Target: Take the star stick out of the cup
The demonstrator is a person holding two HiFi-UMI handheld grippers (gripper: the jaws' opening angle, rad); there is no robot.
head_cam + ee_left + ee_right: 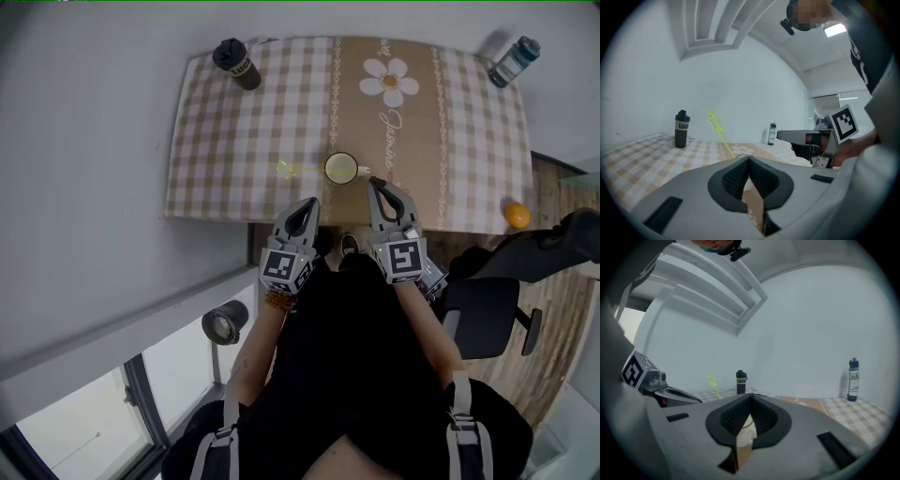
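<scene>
The thin yellow star stick (296, 170) stands in the round white cup (341, 169) on the checked-cloth table (216, 141), leaning toward 9 o'clock. Closed and empty, the left tongs (309, 204) sit at the cup's 7 o'clock, the right tongs (377, 185) at 5 o'clock.

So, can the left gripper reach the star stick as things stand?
Probably yes: the star stick leans out of the cup to the left, nothing between it and the left gripper. Its shut jaws must open first.

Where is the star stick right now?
In the head view, the star stick stands in the cup near the front edge of the table, its star leaning out to the left, just ahead of the left gripper.
</scene>
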